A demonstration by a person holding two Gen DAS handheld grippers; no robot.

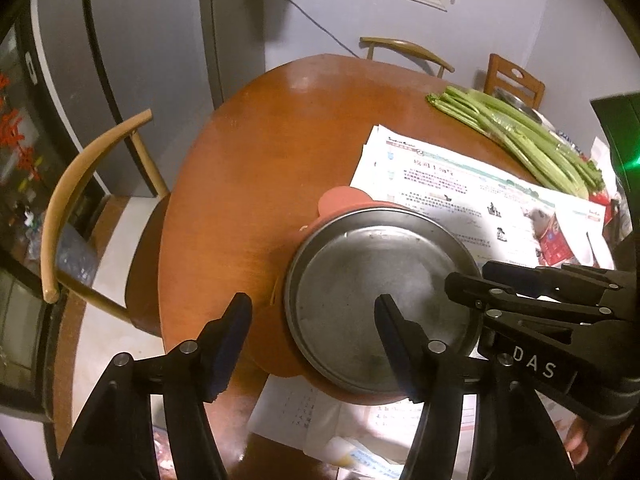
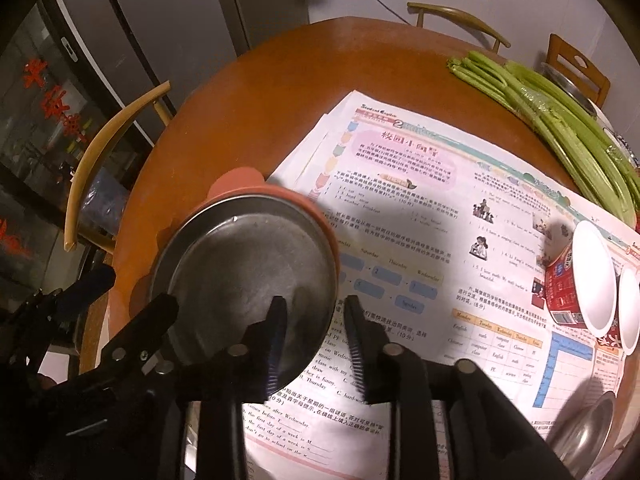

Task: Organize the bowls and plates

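A steel plate lies on an orange mat on the round wooden table. My left gripper is open, its jaws astride the plate's left rim. My right gripper is open, its jaws astride the plate's right rim; it also shows in the left wrist view. Two red paper bowls lie on their sides at the right. A steel bowl sits at the lower right.
Printed worksheets cover the table's right half. Green celery stalks lie at the far right beside a steel dish. Wooden chairs stand around the table. A fridge stands at the left.
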